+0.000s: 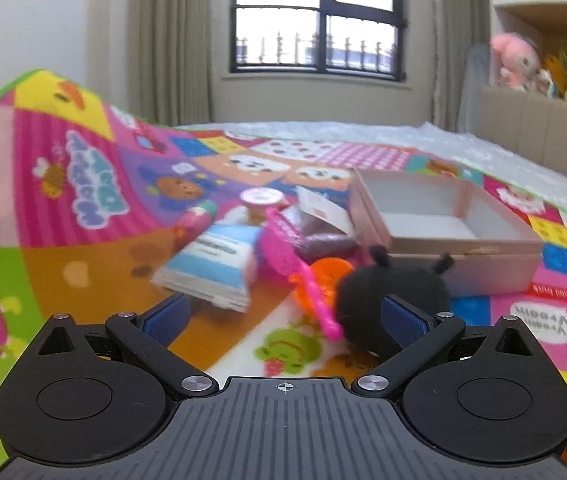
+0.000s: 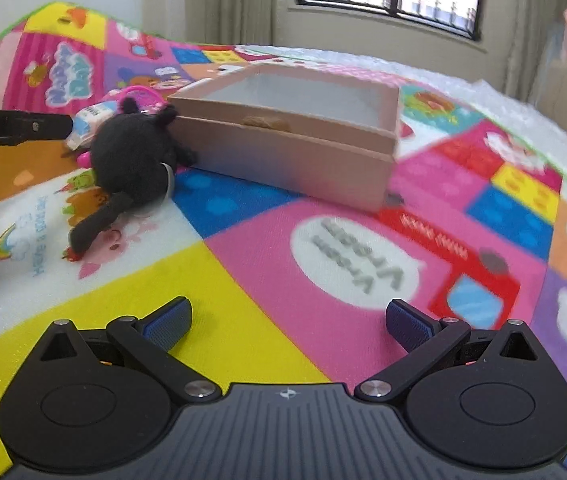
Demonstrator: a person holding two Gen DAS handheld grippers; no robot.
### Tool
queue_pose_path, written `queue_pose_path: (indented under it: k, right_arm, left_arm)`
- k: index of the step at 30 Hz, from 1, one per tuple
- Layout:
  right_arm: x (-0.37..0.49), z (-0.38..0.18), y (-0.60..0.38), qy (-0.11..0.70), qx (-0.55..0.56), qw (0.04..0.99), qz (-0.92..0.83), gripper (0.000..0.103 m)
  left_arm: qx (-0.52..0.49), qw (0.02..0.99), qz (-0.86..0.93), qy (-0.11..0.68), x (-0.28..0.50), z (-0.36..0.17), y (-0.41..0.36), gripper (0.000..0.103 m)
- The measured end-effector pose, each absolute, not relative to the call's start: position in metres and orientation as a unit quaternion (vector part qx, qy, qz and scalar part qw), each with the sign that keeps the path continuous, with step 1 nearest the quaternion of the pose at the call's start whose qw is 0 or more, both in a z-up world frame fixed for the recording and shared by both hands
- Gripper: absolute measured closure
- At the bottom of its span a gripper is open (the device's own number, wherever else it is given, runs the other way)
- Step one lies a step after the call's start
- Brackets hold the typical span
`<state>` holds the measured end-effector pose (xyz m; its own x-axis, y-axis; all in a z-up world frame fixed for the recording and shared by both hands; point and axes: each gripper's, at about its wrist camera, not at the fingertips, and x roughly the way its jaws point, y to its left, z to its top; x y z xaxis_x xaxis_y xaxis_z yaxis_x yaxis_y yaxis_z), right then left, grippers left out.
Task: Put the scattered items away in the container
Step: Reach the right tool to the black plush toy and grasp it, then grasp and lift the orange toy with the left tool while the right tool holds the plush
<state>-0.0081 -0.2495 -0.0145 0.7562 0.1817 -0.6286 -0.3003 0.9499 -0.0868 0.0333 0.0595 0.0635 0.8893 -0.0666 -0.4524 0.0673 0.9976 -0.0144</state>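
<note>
An open pink cardboard box (image 1: 459, 256) (image 2: 283, 160) sits on the colourful play mat; its white inside looks bare. Left of it lies a pile: a black plush toy (image 1: 387, 296) (image 2: 131, 152), a pink comb (image 1: 295, 264), an orange disc (image 1: 329, 276), a blue-and-white packet (image 1: 215, 264), a clear bag (image 1: 323, 220) and a small cup with a white lid (image 1: 261, 200). My left gripper (image 1: 283, 316) is open just in front of the plush toy and the comb. My right gripper (image 2: 287, 320) is open above bare mat, short of the box.
The mat (image 2: 243, 264) lies over a bed with a white cover (image 1: 463, 144) behind it. A beige headboard (image 1: 543, 136) with plush toys (image 1: 515, 60) on top stands at right. A window (image 1: 315, 20) and curtains are behind. The left gripper's finger (image 2: 19, 128) shows at left.
</note>
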Motion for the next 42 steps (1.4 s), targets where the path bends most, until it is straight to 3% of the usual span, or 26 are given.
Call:
queue_pose_path:
  k: [3, 4, 9, 13, 14, 19, 26, 30, 32, 35, 40, 41, 42]
  right_arm:
    - [-0.019, 0.004, -0.215, 0.218, -0.157, 0.951, 0.154, 0.003]
    - [-0.019, 0.007, -0.2, 0.194, -0.18, 0.95, 0.166, 0.01]
    - [0.0, -0.009, -0.129, 0.159, -0.265, 0.925, 0.222, 0.014]
    - [0.031, -0.026, -0.102, 0.176, -0.313, 0.91, 0.206, 0.016]
    - [0.038, -0.026, -0.102, 0.186, -0.311, 0.91, 0.201, 0.029]
    - [0.03, 0.01, -0.148, 0.24, -0.199, 0.923, 0.228, 0.034]
    - [0.003, 0.02, -0.268, 0.367, 0.05, 0.897, 0.239, 0.034]
    - [-0.011, 0.001, -0.308, 0.348, 0.136, 0.903, 0.212, 0.028]
    - [-0.022, -0.002, -0.315, 0.315, 0.138, 0.922, 0.18, 0.01]
    - [-0.029, -0.005, -0.314, 0.29, 0.107, 0.937, 0.166, 0.002]
    - [-0.029, 0.003, -0.316, 0.269, 0.065, 0.946, 0.169, 0.0]
    - [-0.025, 0.005, -0.314, 0.268, 0.065, 0.946, 0.168, 0.0]
    - [-0.021, 0.005, -0.312, 0.267, 0.065, 0.947, 0.166, 0.0]
  left_arm:
    - [-0.037, 0.978, 0.027, 0.205, 0.032, 0.07, 0.081, 0.0]
    - [-0.058, 0.977, 0.039, 0.2, 0.033, 0.072, 0.09, 0.0]
    - [-0.135, 0.968, 0.047, 0.204, 0.037, 0.07, 0.128, 0.0]
    - [-0.136, 0.969, 0.031, 0.202, 0.039, 0.069, 0.13, 0.0]
    - [-0.129, 0.971, 0.026, 0.202, 0.038, 0.069, 0.127, 0.0]
    - [-0.088, 0.974, 0.006, 0.207, 0.04, 0.063, 0.109, 0.0]
    - [-0.021, 0.974, -0.074, 0.215, 0.039, 0.047, 0.07, 0.0]
    - [0.036, 0.975, -0.086, 0.2, 0.025, 0.038, 0.04, 0.0]
    - [0.045, 0.973, -0.075, 0.213, 0.018, 0.035, 0.027, 0.0]
    - [0.029, 0.973, -0.072, 0.216, 0.0, 0.037, 0.017, 0.0]
    - [0.053, 0.971, -0.079, 0.221, 0.002, 0.048, 0.002, 0.0]
    - [0.05, 0.969, -0.079, 0.228, 0.008, 0.051, 0.001, 0.007]
    - [0.044, 0.967, -0.081, 0.236, 0.015, 0.054, 0.001, 0.027]
